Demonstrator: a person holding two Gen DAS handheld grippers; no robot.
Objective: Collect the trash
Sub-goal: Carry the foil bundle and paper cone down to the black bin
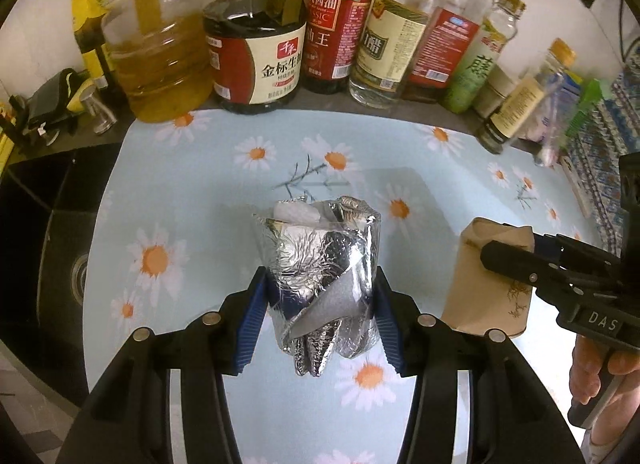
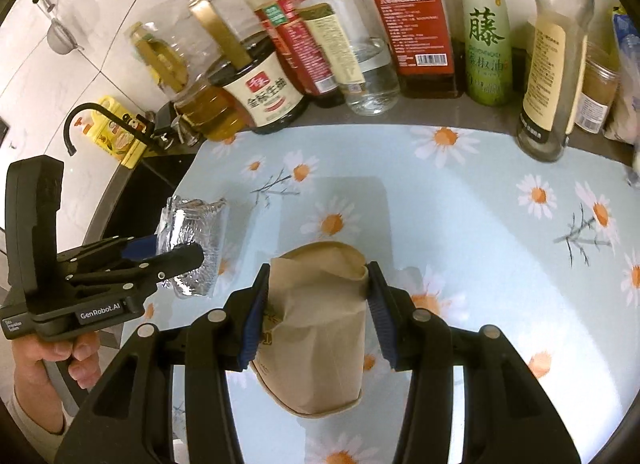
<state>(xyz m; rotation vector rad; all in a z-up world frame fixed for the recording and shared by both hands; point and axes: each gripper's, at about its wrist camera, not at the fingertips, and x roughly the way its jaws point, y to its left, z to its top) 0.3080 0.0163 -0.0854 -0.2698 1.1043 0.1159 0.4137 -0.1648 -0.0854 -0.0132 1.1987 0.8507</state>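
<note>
Trash comes in two pieces here: a clear plastic cup stuffed with crumpled foil point(image 1: 318, 280) and a crushed brown paper cup point(image 2: 316, 336). The left gripper point(image 1: 318, 304) is clamped on the foil-filled cup, held above the daisy-print mat point(image 1: 200, 184). The right gripper point(image 2: 316, 312) squeezes the paper cup just to its right. Sauce and oil bottles point(image 1: 256, 52) line the counter behind, a dark sink point(image 1: 44, 224) to the left

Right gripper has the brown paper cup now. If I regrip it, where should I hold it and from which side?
Hold the paper cup across its crumpled middle, as the right gripper does now, coming from the near table edge. The squashed walls give the pads flat faces; the round base rim would likely slip.
</note>
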